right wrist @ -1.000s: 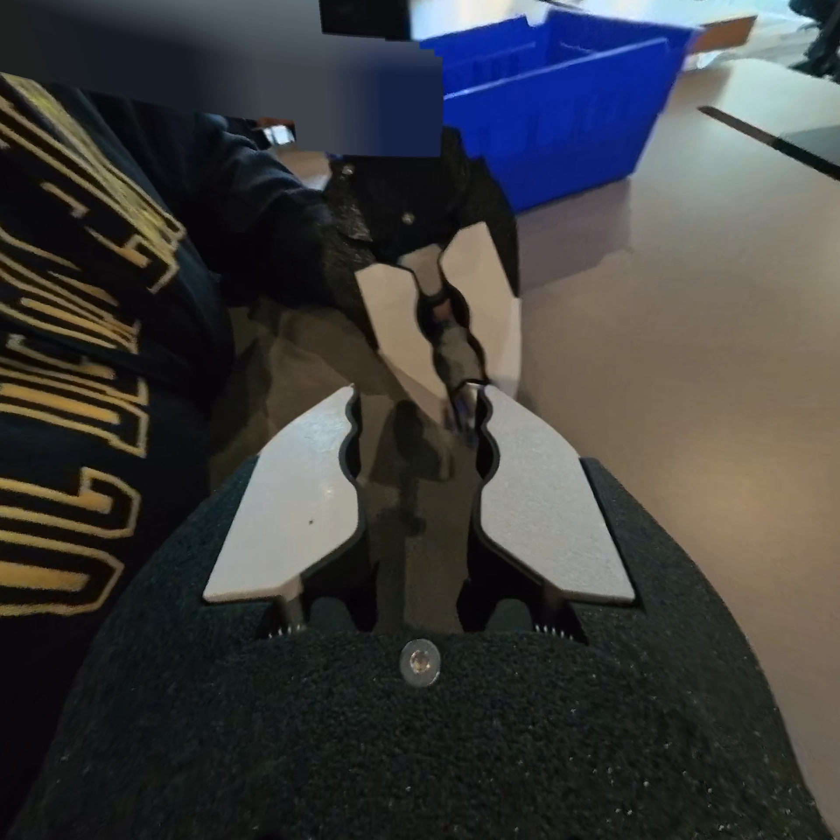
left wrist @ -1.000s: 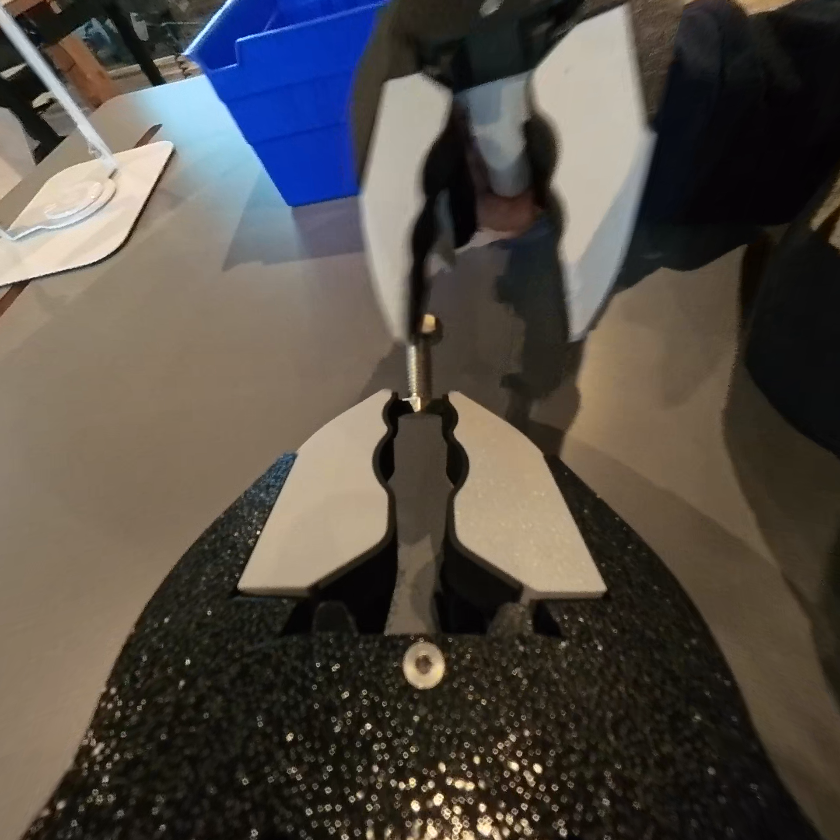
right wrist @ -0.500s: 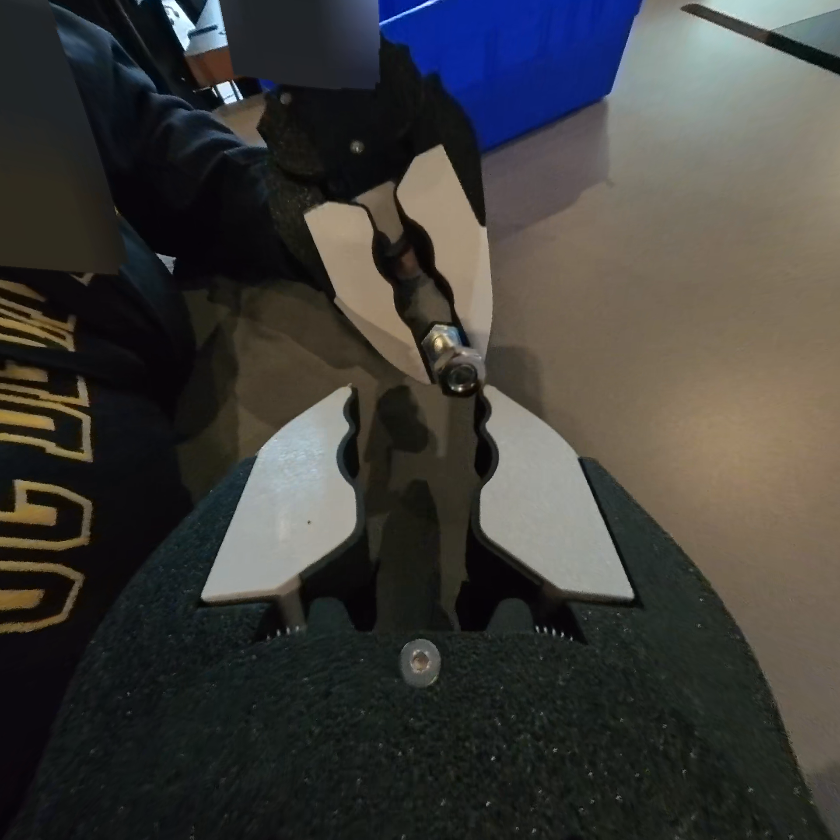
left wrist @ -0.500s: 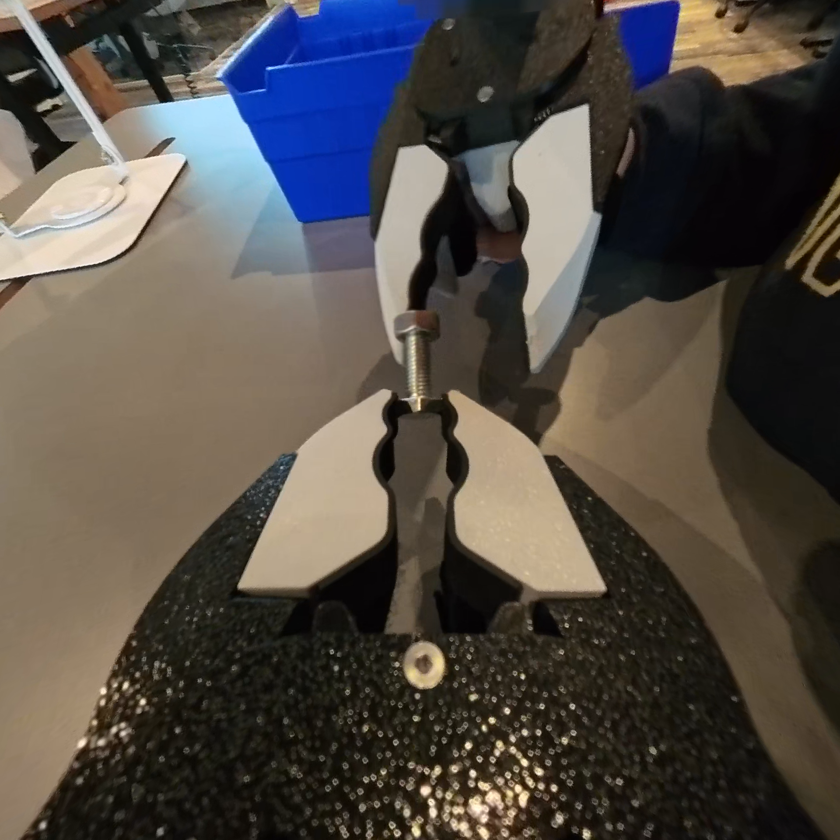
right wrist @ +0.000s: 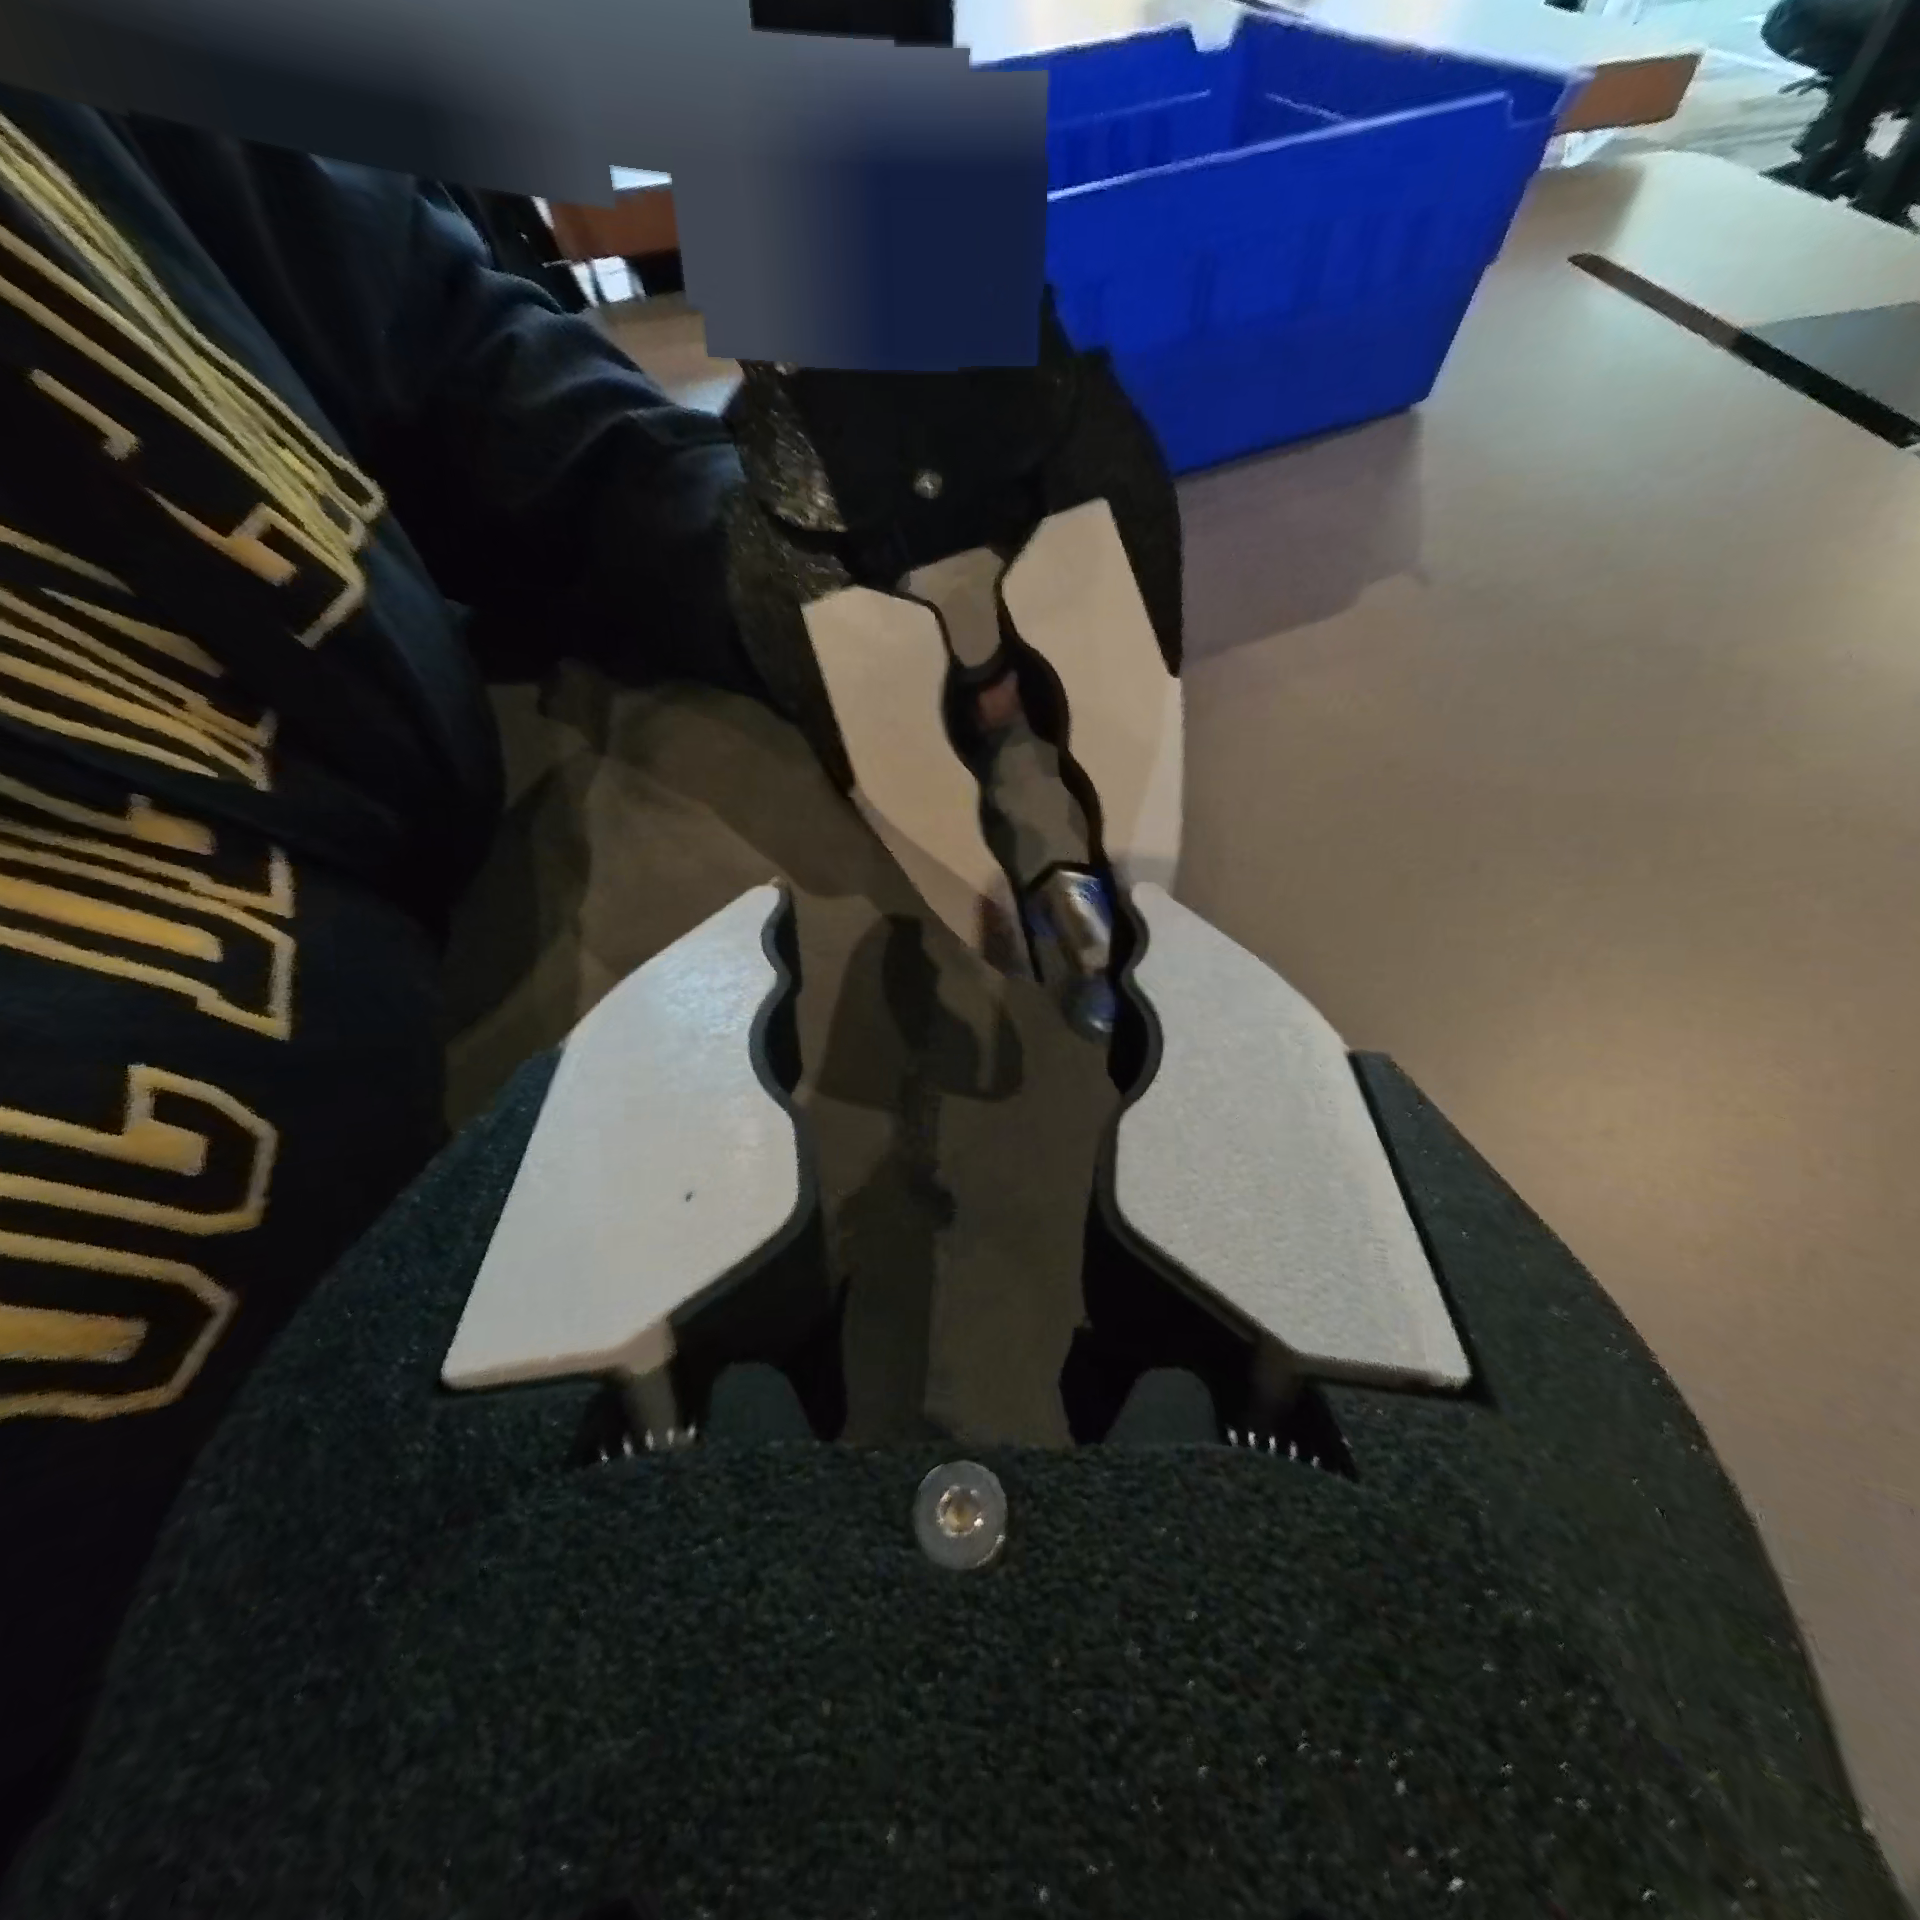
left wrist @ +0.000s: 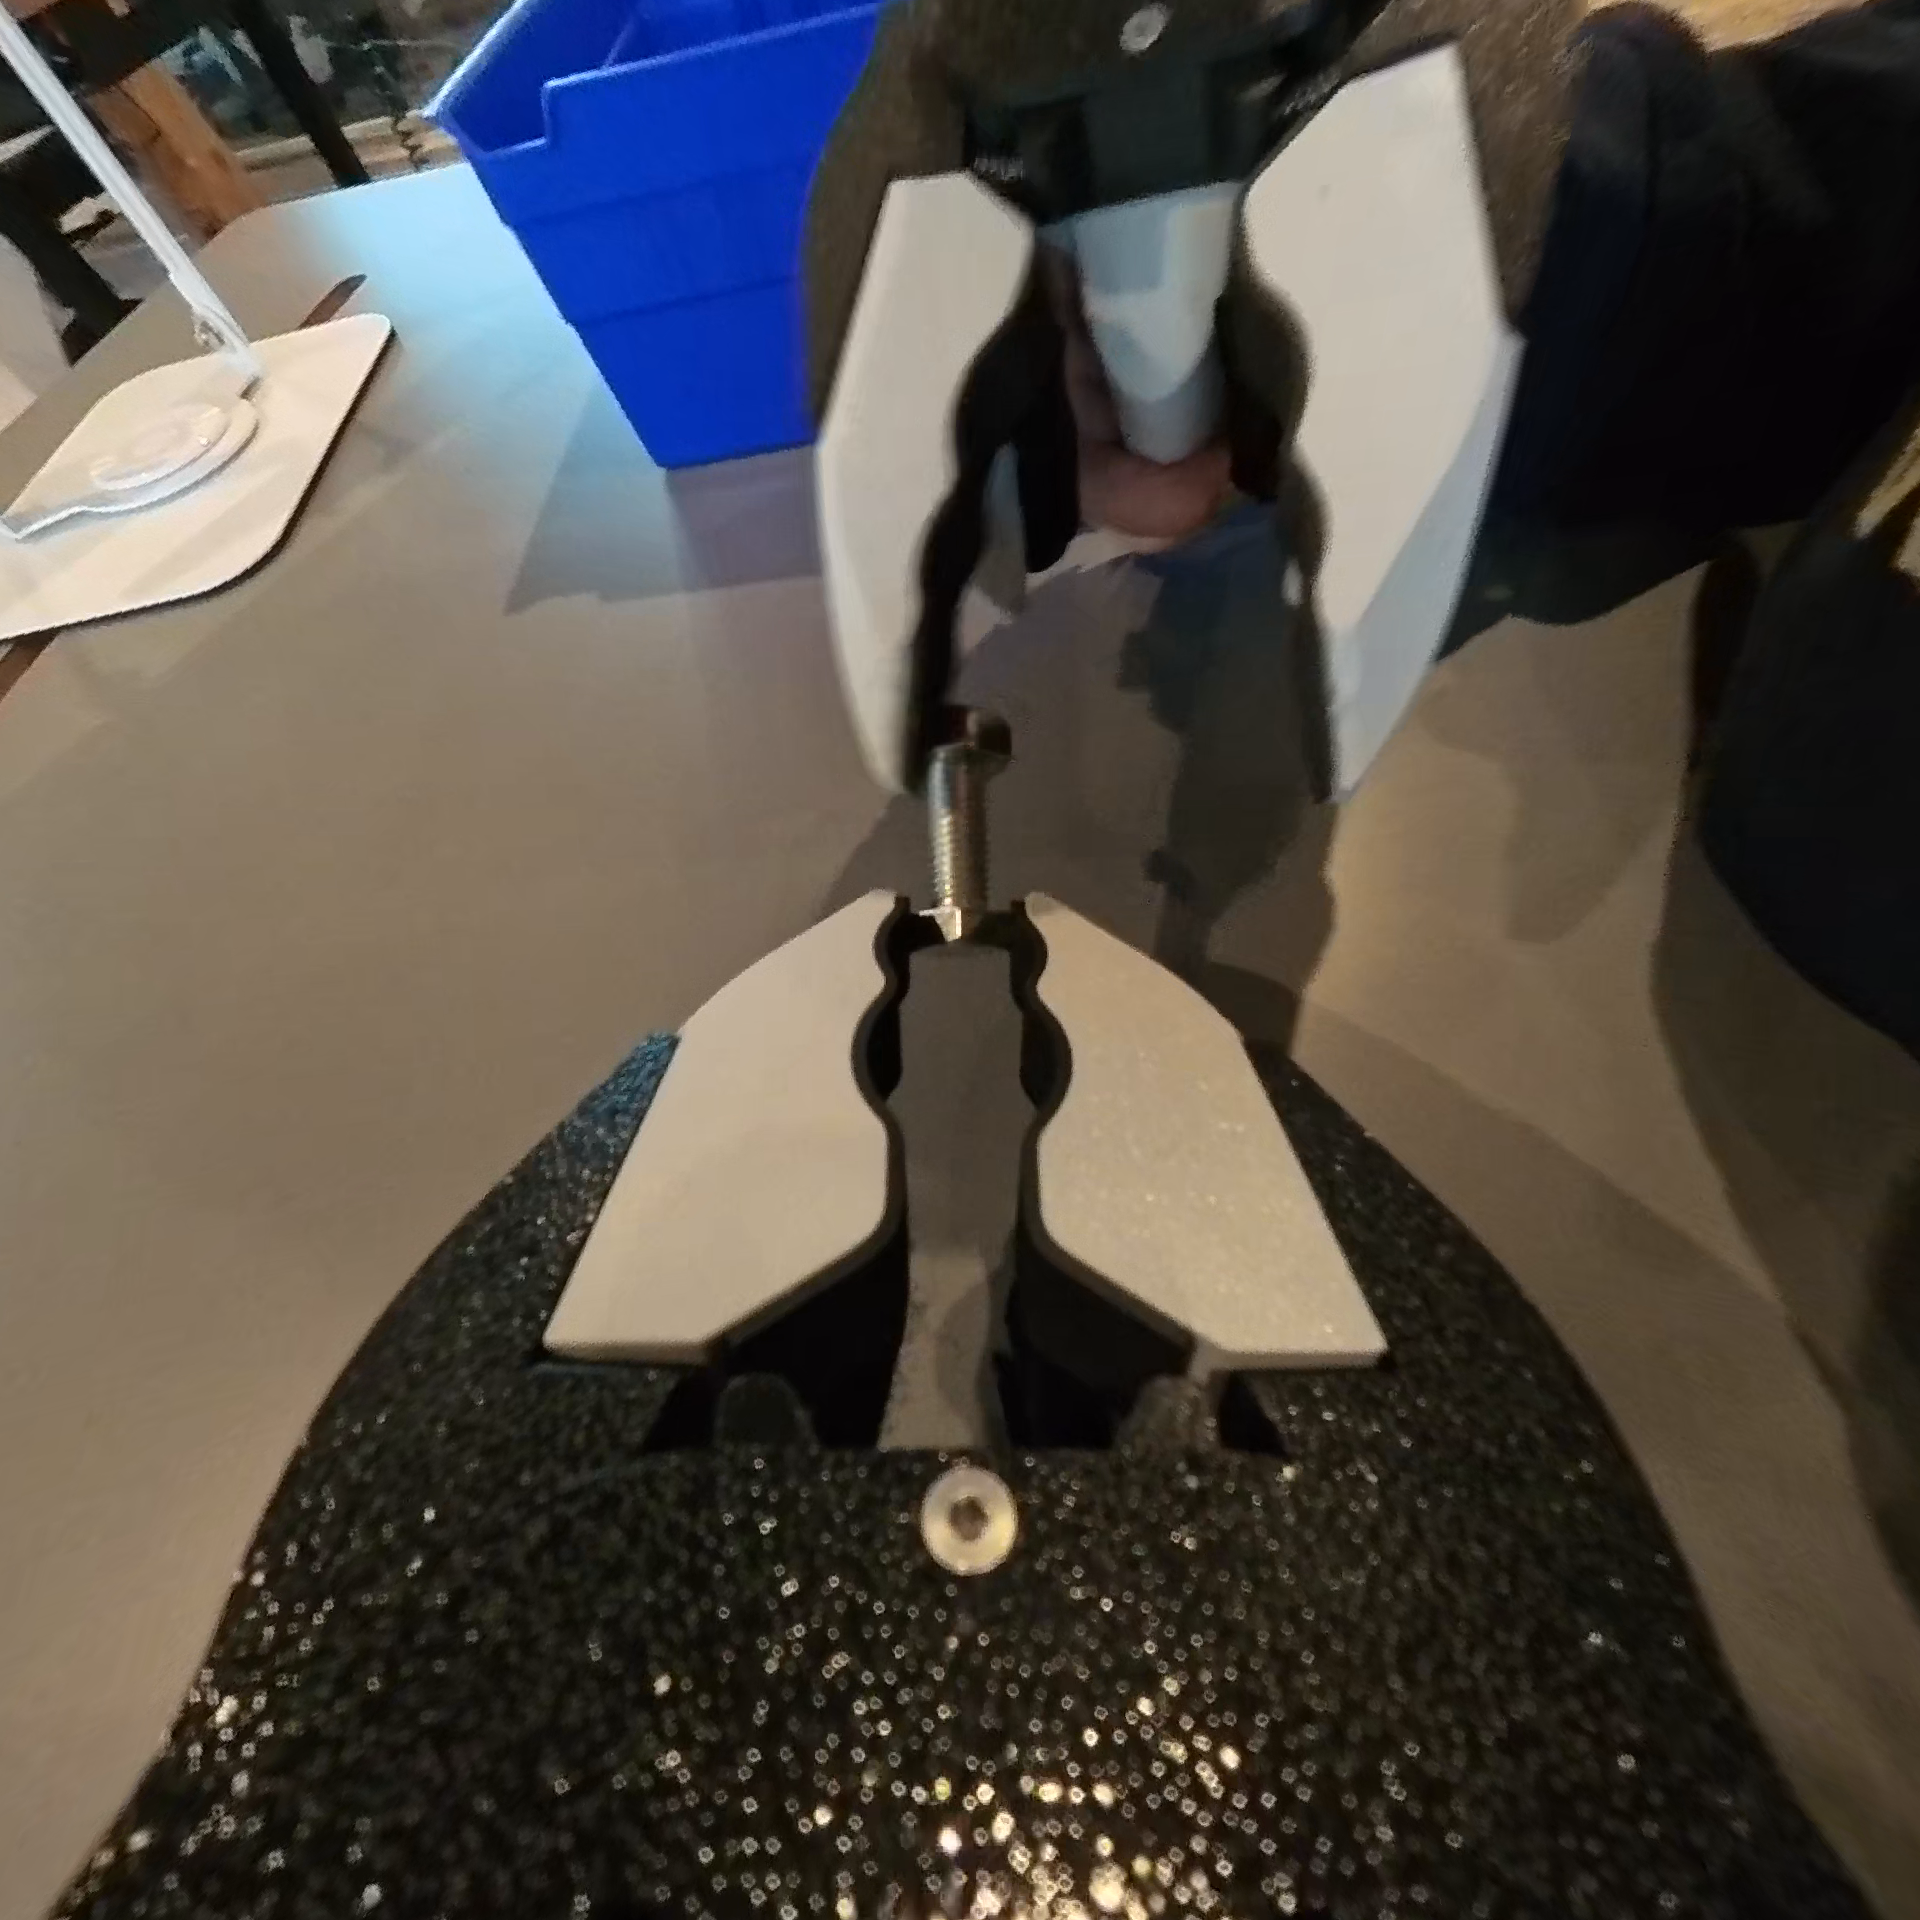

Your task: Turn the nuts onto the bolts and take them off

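My left gripper [left wrist: 961, 914] is shut on the hex head end of a steel bolt [left wrist: 961, 831]. The threaded shaft points forward over the grey table [left wrist: 312, 883], with a nut [left wrist: 977, 732] at its far end. My right gripper [left wrist: 1122, 779] faces it, open wide. One of its fingers [left wrist: 883, 520] lies against the nut; the other stands well clear. In the right wrist view my right gripper [right wrist: 956, 904] is open, and the bolt [right wrist: 1075, 925], held by the left gripper [right wrist: 1065, 940], sits close to the inner side of my right-hand finger [right wrist: 1247, 1143].
A blue plastic bin [left wrist: 686, 239] stands at the back of the table and also shows in the right wrist view [right wrist: 1299, 260]. A white flat base with a thin stand [left wrist: 177, 457] lies at the far left. The person's dark sleeve and sweater [right wrist: 208, 623] fill the left of the right wrist view. Less than 4 cm separates the two grippers' tips.
The right gripper drew back from the bolt half a second ago, then came in close again, one finger against the nut. It stayed open. The left gripper kept hold of the bolt.
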A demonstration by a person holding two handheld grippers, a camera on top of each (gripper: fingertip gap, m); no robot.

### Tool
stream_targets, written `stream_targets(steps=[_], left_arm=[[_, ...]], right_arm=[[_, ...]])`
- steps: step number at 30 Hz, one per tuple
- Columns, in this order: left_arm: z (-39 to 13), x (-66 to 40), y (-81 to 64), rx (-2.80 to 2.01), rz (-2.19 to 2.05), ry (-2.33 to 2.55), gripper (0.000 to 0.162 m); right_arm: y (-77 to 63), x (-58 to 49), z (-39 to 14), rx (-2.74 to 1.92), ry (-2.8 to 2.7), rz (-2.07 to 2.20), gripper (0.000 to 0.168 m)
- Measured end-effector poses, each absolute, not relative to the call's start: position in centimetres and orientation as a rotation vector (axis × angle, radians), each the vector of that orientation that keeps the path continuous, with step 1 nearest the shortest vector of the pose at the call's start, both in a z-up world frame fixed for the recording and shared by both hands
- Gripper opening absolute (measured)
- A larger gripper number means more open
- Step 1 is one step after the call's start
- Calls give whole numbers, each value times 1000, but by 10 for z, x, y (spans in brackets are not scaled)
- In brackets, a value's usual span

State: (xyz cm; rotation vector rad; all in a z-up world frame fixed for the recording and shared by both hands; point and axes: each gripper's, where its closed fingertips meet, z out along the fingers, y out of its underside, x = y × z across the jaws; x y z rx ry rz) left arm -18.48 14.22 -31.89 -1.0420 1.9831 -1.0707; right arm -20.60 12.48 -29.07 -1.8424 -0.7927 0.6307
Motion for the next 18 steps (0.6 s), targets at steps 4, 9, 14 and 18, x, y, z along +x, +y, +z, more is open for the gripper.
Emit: stream_targets(steps=[4,9,14,18], left_arm=[[-318,-184,143,-1054,-1083,1974,17],[-315,-183,147,-1071,-1087,1935,17],[-310,-184,149,-1091,-1146,1913,17],[-310,-184,149,-1096,-1160,1912,17]], right_arm=[[122,-208,-293,-1856,-811,650,50],[116,-206,-298,-1922,-795,750,33],[121,-200,-310,-1999,-752,717,38],[124,-198,-310,-1997,-743,691,39]])
